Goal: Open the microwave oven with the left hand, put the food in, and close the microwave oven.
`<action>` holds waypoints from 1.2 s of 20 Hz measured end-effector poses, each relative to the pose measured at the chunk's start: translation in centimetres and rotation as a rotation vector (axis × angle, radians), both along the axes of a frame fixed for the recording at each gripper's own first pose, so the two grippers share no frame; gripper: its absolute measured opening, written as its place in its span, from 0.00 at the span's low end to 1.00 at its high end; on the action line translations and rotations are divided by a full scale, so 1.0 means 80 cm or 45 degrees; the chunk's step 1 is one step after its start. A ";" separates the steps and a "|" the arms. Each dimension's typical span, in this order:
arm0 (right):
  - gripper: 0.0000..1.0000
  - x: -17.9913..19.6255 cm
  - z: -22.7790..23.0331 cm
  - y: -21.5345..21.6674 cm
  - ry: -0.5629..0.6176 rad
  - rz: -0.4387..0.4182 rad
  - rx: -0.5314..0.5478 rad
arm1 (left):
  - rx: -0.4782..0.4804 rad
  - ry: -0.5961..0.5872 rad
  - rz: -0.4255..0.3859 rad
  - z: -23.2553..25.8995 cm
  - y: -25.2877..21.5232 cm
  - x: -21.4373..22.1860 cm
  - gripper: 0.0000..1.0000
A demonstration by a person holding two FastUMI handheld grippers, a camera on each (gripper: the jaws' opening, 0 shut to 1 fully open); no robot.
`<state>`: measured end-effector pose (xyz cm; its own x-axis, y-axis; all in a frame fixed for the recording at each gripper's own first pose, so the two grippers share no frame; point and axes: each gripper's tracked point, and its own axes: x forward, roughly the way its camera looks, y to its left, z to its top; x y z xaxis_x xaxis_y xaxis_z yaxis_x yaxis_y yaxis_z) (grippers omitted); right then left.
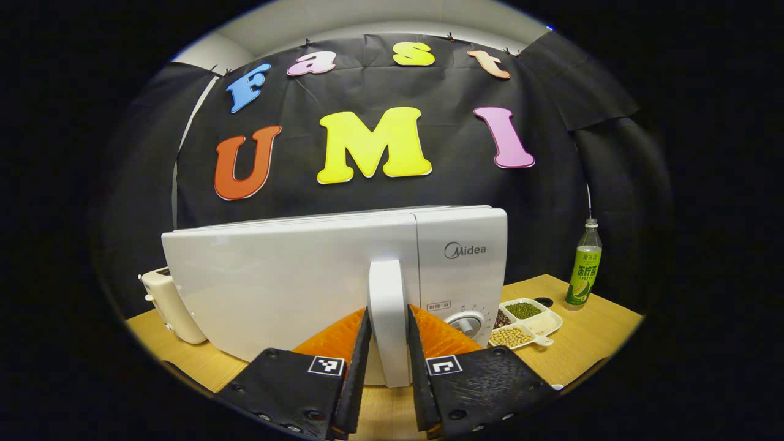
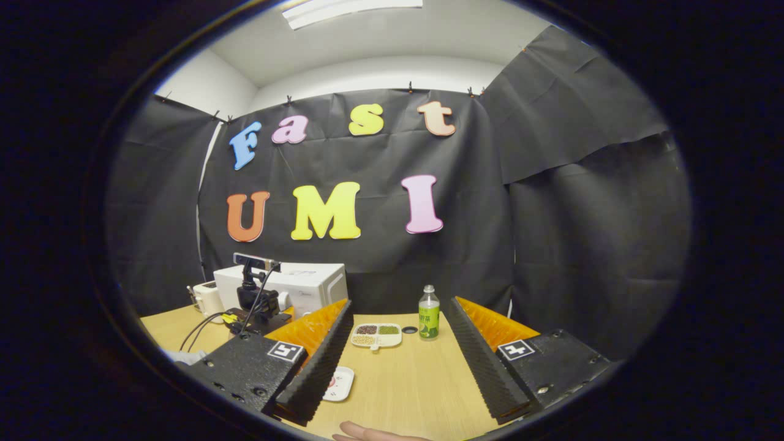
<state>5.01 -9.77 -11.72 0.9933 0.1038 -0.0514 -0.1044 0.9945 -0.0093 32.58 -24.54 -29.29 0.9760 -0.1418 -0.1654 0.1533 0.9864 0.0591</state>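
Microwave oven comes first in the left gripper view: a white box with a smooth, plain door, standing on the wooden table against the black wall. A tall white handle runs upright at the door's right edge, and beside it sits a control panel with one round dial. The left gripper has its two fingers on either side of that handle, pressed close against it, so it is clenched on the handle. The door looks flush with the body. One white toaster stands just left of the oven. To the right lie one divided dish holding beans and grains in separate compartments, and one green-labelled bottle standing upright.

From the right gripper view, the right gripper hangs over the table with its fingers spread wide and nothing between them. The oven stands far off at the left, the other gripper in front of it. One small white plate lies just beside the left finger. A fingertip shows at the bottom edge.
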 end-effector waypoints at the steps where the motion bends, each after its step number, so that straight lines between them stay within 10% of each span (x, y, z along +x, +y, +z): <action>1: 0.91 0.000 -0.003 -0.003 0.003 -0.003 0.004 | 0.022 0.029 0.007 0.004 0.002 -0.005 0.22; 24: 1.00 0.001 -0.037 -0.006 0.066 0.001 0.068 | -0.152 0.056 -0.106 0.007 0.024 -0.090 0.05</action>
<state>5.05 -10.23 -14.72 0.9893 0.1086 -0.0970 -0.1042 0.9934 0.0489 25.42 -22.61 -28.75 0.9522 -0.2432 -0.1848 0.2348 0.9698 -0.0664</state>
